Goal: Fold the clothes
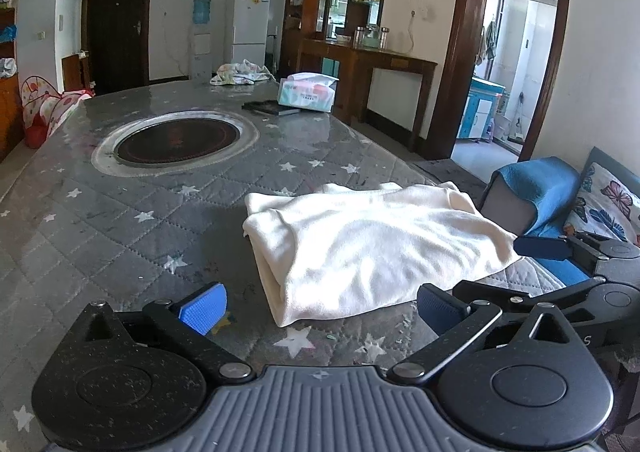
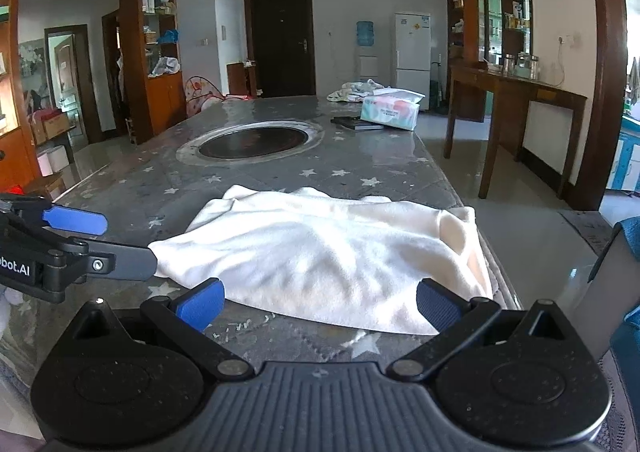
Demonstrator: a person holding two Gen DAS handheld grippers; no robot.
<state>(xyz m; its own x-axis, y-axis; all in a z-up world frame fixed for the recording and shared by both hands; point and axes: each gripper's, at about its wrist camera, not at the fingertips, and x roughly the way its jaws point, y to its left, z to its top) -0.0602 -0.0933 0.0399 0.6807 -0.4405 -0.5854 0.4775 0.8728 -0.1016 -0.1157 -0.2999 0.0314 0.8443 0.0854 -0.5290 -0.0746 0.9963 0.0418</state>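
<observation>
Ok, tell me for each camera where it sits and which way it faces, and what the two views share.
Left wrist: rides the left gripper, angled down over the near table edge at the folded white garment; its own open fingers show, with the right gripper at right.
Right wrist: rides the right gripper, facing the same way along the table; its open fingers frame the garment's near edge, with the left gripper at left.
Shared: the garment, round inset cooktop, tissue box, fridge.

Garment point(image 1: 372, 248) on table point(image 1: 120, 219)
</observation>
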